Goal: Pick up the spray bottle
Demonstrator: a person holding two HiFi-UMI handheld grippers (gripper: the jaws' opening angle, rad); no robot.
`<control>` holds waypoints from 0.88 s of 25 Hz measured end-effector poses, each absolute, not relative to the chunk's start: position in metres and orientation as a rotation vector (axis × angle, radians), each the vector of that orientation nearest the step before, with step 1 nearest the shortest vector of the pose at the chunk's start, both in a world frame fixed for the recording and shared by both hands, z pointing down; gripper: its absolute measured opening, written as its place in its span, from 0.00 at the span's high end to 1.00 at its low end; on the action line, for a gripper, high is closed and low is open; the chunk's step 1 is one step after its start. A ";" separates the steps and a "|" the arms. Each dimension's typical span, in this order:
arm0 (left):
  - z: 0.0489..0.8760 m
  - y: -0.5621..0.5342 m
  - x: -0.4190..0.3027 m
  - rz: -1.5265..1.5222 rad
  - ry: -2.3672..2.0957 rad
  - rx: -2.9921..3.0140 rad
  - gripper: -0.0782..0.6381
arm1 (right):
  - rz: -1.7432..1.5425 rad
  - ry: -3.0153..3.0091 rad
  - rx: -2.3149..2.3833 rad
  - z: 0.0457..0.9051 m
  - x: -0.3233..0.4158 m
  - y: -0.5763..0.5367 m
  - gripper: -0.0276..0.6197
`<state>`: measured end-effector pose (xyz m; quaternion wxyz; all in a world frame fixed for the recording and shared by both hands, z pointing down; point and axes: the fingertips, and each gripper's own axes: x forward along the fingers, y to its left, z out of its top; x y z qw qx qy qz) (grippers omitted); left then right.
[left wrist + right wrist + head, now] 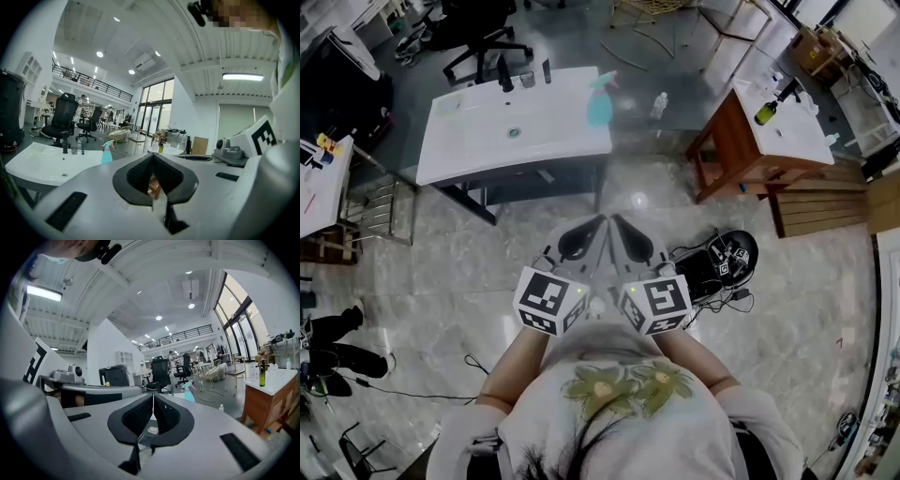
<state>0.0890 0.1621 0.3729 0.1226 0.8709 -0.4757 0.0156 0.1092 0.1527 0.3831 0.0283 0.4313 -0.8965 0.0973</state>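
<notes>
The spray bottle [600, 101] stands upright, long axis vertical, at the far right edge of the white bench [478, 141]. It is well apart from both claws and almost straight ahead of them. The left claw [598, 223] and right claw [617, 223] are held side by side close to the person's chest, toed in so their tips nearly touch and pointing roughly level. Each has its jaws together on nothing. Neither looks clearly nearer, so either must be carried forward across the open floor and opened before reaching the bottle.
</notes>
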 end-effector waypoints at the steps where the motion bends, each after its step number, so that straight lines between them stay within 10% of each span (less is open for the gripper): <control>1: 0.373 0.157 0.087 0.049 -1.383 2.544 0.88 | 0.301 -2.764 1.334 0.383 0.107 0.147 0.92; 22: 0.376 0.050 0.043 0.023 -1.292 2.574 0.88 | 0.283 -2.699 1.410 0.385 0.064 0.042 0.92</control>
